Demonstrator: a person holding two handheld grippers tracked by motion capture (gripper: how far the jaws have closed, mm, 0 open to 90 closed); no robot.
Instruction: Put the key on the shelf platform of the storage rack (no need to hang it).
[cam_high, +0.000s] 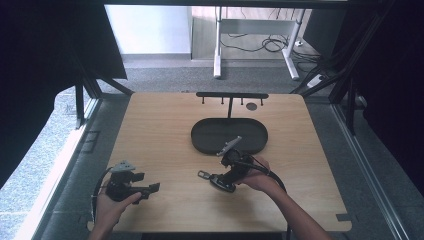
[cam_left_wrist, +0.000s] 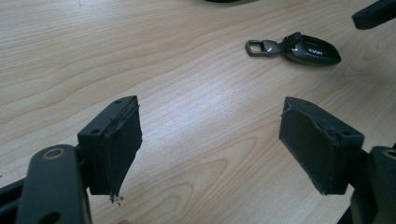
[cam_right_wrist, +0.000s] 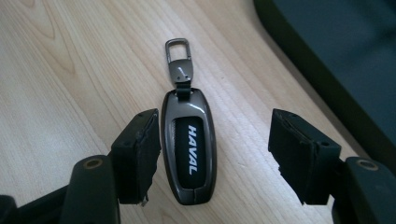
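High view: a wooden worktop (cam_high: 165, 130) carries a black oval tray (cam_high: 229, 135) toward its far edge, with a black rack (cam_high: 232, 95) standing right at that edge behind the tray. A car key fob (cam_high: 220, 181) with a metal clip lies flat on the wood between the tray and the near edge, a little right of the middle. The right gripper (cam_high: 226, 176) hangs directly over the fob, held by a hand (cam_high: 257, 176) reaching in from the near edge. In the right gripper view its jaws stand spread wide, one on each side of the fob (cam_right_wrist: 189, 151); the left jaw is just beside the casing, the right jaw well apart from it. The casing reads HAVAL, and the clip points away from the gripper. The left gripper (cam_high: 150, 189) sits near the near-left corner, held low over the wood, its jaws likewise spread with only bare wood between them.
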